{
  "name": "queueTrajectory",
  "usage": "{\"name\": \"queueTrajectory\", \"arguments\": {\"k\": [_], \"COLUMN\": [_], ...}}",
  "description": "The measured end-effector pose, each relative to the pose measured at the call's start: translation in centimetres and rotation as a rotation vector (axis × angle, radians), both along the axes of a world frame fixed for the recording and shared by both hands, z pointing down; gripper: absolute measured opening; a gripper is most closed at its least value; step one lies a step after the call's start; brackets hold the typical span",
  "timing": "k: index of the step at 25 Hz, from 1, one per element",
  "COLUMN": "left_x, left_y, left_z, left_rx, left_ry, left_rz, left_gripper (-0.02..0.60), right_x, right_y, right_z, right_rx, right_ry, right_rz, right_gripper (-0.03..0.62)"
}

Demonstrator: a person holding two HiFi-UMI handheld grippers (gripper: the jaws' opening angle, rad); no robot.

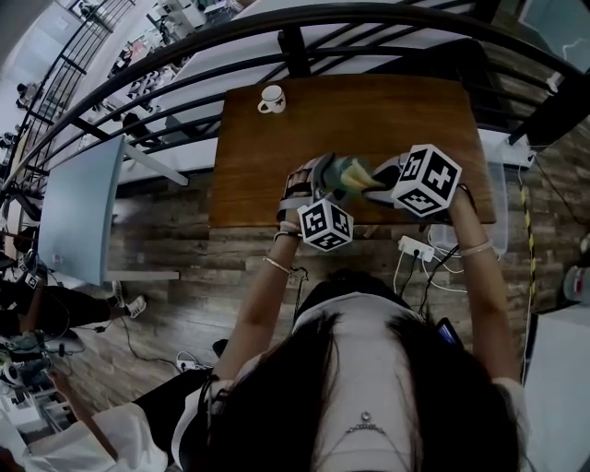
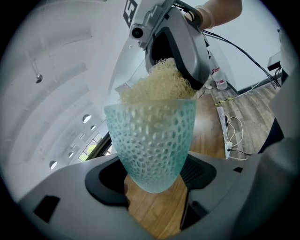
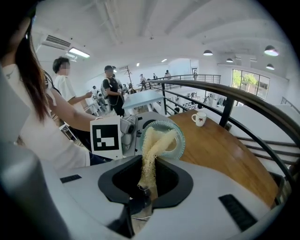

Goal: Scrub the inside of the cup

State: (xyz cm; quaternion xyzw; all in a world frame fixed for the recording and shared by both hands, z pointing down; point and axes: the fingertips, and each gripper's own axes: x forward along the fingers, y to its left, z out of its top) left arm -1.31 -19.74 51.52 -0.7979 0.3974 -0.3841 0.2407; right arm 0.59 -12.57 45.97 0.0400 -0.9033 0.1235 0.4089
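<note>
1. Teal translucent dimpled plastic cup [image 2: 150, 140] is held clear of the wooden tabletop [image 2: 154, 211], mouth facing the other tool for access.
2. Left gripper [image 2: 152, 178]: fingers [image 2: 108, 180] spread wide, clamping the cup's base to steady it.
3. Right gripper [image 3: 145, 190]: fingers nearly together, pinching a pale-yellow fibrous scrubber [image 3: 152, 150], whose free end is stuffed inside the cup. Scrubbing looks under way.

Cup [image 2: 150, 140] sits between jaws of my left gripper [image 2: 152, 177], over near edge of table [image 1: 369, 120]. Scrubber [image 3: 152, 150], pinched in my right gripper [image 3: 143, 190], reaches from right into cup's mouth. Mug [image 1: 271, 100] on table's far left corner, well apart. Railing [image 1: 387, 28] behind table. Power strip [image 1: 417, 248] on floor [image 1: 184, 240] before table, right side.
</note>
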Motion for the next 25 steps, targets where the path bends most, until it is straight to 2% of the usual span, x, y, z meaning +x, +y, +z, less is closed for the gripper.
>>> {"name": "queueTrajectory", "arguments": {"k": [10, 17, 25], "left_x": [-0.6, -1.0, -1.3], "left_y": [-0.7, -1.0, -1.2], "left_z": [0.1, 0.4, 0.5], "left_rx": [-0.082, -0.155, -0.199], "left_ry": [0.117, 0.233, 0.301], "left_rz": [-0.08, -0.136, -0.173], "left_gripper": [0.342, 0.342, 0.342], "right_x": [-0.4, -0.9, -0.9], "right_y": [-1.2, -2.1, -2.9], "right_z": [-1.0, -1.8, -2.4], "right_rx": [0.112, 0.141, 0.167], "right_ry": [-0.11, -0.228, -0.294], "right_rz": [0.068, 0.16, 0.229], "right_gripper": [0.081, 0.081, 0.081]}}
